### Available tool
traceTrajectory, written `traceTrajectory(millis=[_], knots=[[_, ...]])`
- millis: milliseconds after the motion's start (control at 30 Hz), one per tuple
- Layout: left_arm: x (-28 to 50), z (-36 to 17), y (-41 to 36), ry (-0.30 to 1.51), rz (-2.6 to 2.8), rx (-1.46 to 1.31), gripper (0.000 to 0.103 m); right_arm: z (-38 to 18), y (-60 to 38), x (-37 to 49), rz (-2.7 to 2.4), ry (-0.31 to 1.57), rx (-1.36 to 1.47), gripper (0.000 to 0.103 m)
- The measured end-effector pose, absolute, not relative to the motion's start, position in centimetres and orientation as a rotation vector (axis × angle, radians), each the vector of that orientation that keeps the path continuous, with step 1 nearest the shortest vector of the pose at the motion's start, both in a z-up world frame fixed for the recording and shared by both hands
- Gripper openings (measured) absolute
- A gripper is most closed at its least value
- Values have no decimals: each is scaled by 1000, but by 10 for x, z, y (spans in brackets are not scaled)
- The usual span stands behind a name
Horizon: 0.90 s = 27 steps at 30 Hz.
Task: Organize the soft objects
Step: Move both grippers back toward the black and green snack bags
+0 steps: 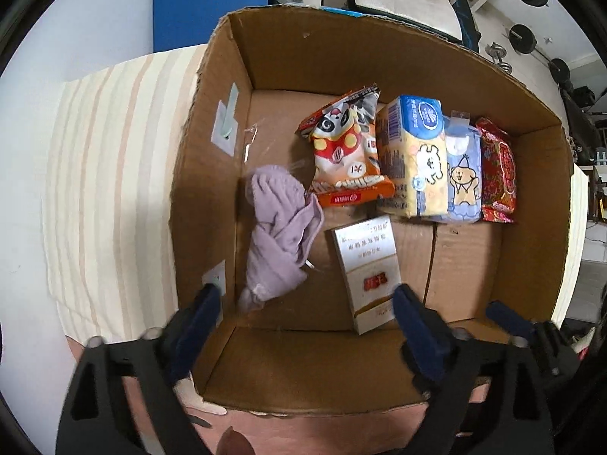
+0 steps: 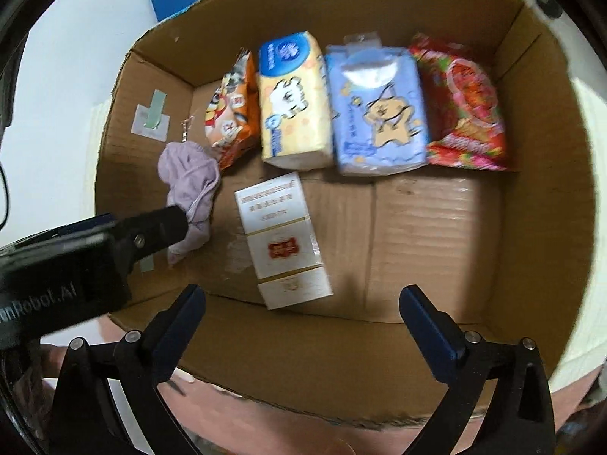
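Inside the open brown cardboard box (image 1: 341, 53), left to right: crumpled lilac cloth (image 1: 279, 235), orange panda snack bag (image 1: 347, 155), yellow tissue pack (image 1: 415, 155), blue wipes pack (image 1: 463, 174), red packet (image 1: 499, 174) — white carton (image 1: 366, 276) in front. Left gripper (image 1: 307, 303) and right gripper (image 2: 303, 303) — both spread wide, empty, above the box.

Home: striped bedding (image 1: 114, 174), dumbbells (image 1: 525, 40)
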<state>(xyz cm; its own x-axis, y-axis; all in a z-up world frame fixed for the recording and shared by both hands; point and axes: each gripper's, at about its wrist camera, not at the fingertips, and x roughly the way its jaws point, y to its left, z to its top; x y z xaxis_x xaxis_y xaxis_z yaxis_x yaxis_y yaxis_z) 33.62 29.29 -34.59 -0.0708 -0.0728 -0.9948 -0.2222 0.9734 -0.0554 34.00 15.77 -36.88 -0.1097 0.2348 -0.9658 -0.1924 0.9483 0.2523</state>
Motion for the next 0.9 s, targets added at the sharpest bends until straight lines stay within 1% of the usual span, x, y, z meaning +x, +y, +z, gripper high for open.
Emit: traceTrajectory(millis=[200, 500, 833, 900], knots=[[318, -336, 289, 1609, 135, -220, 99, -343, 140, 332, 310, 1580, -56, 103], [293, -296, 279, 1483, 166, -194, 99, -312, 130, 322, 285, 1500, -133, 103], [272, -237, 253, 1347, 137, -200, 99, -264, 101, 306, 305, 1394, -89, 103], [270, -226, 242, 1328, 118, -185, 99, -253, 88, 303, 341, 1381, -40, 103]])
